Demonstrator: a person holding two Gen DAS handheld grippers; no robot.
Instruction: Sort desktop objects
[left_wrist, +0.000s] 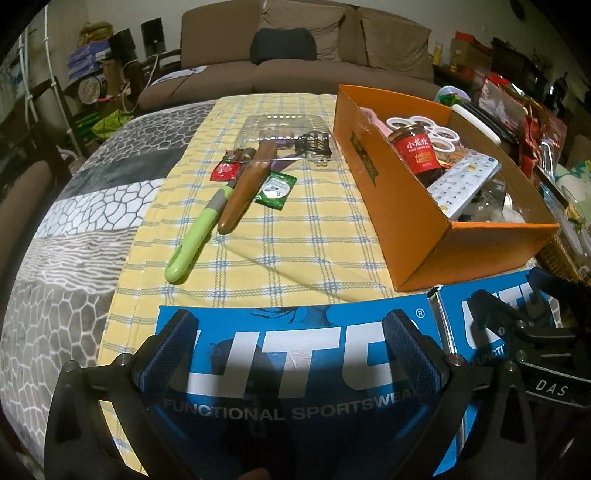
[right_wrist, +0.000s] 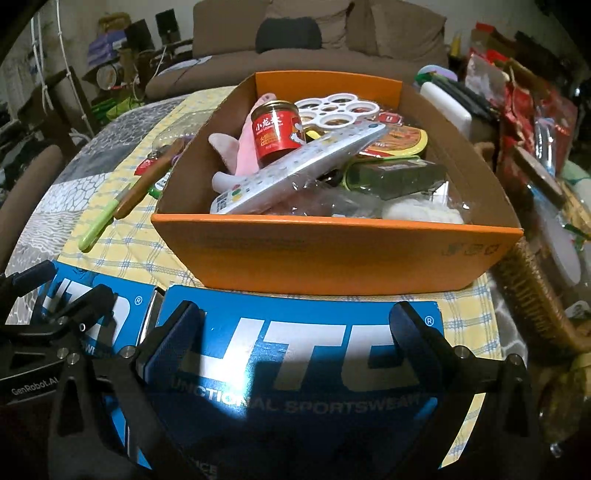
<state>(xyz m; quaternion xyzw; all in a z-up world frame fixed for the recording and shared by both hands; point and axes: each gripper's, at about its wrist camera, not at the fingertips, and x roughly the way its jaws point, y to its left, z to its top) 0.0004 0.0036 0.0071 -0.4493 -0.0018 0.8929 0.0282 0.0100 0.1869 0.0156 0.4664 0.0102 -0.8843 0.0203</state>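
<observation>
An orange box stands at the table's right, seen head-on in the right wrist view. It holds a red sauce jar, a white remote, a pink plush toy and a white ring tray. On the yellow checked cloth lie a green-handled tool, a brown wooden-handled brush, a red sachet, a green sachet and a clear plastic tray. My left gripper is open and empty over a blue box. My right gripper is open and empty over a second blue box.
A wicker basket and cluttered packets crowd the right side. A grey patterned cover lies left of the cloth. A brown sofa stands behind the table.
</observation>
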